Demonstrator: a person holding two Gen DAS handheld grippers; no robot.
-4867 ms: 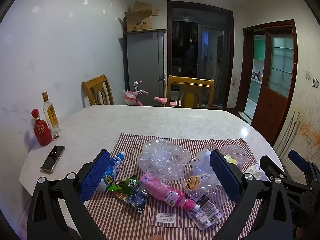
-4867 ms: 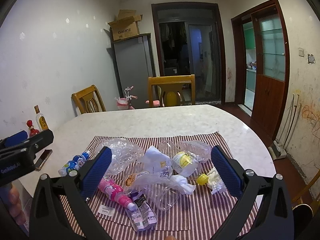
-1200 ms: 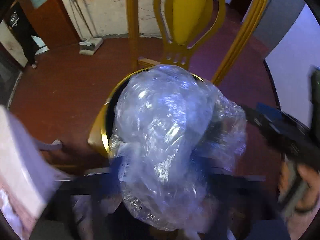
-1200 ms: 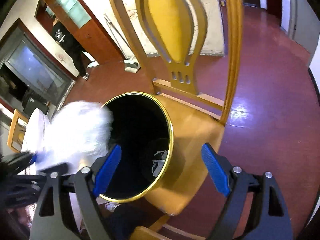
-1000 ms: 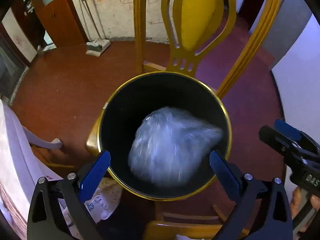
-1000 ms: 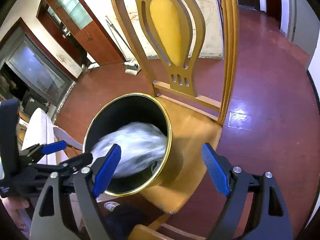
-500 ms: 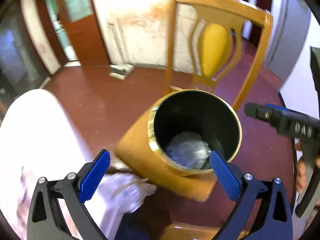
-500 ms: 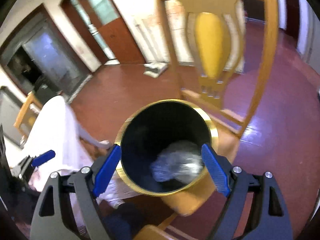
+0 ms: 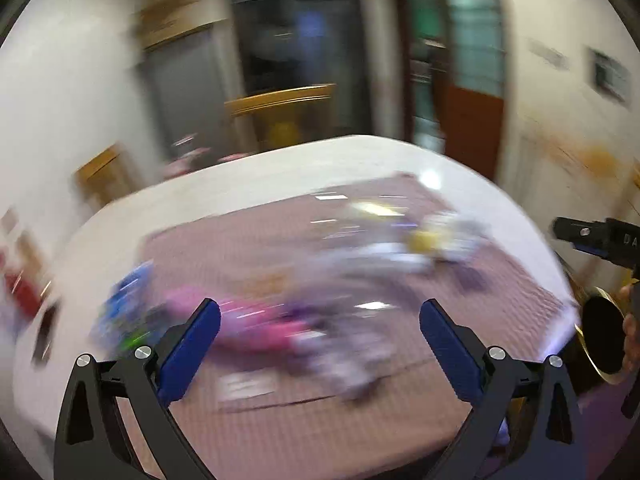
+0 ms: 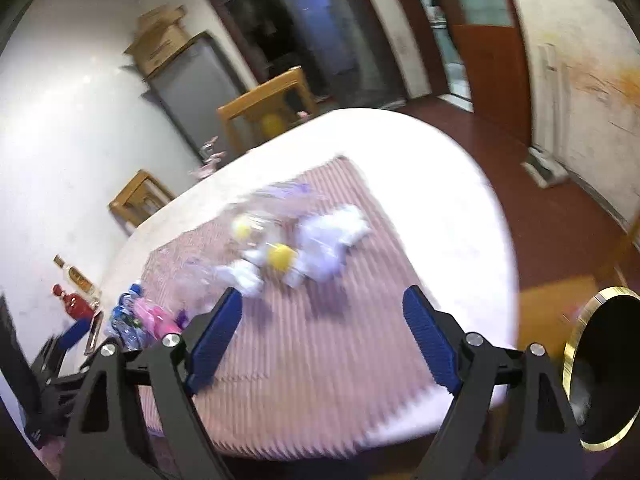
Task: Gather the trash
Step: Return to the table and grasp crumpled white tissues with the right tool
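Both sets of black tongs (image 9: pixel 320 334) (image 10: pixel 322 316) have blue pads, and the white tabletop (image 10: pixel 452 216) wears a pink-and-white striped cloth mat (image 10: pixel 320 344). On it sit a pink plastic bottle (image 10: pixel 156 318), a yellow round cap (image 10: pixel 280 258) and white crumpled wrappers (image 10: pixel 328 236). The black round bin (image 10: pixel 604 368) has a gold rim.

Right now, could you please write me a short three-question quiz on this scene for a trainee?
1. True or false: the left hand-held gripper is shut on a bag.
2. In the right wrist view, the gold-rimmed bin sits: A) on the table, B) off the table's right edge, C) behind the far chair.
3. Fill in: the trash lies on a ____ placemat.

Key:
1. False; both it and the right hand-held gripper are open and empty.
2. B
3. striped
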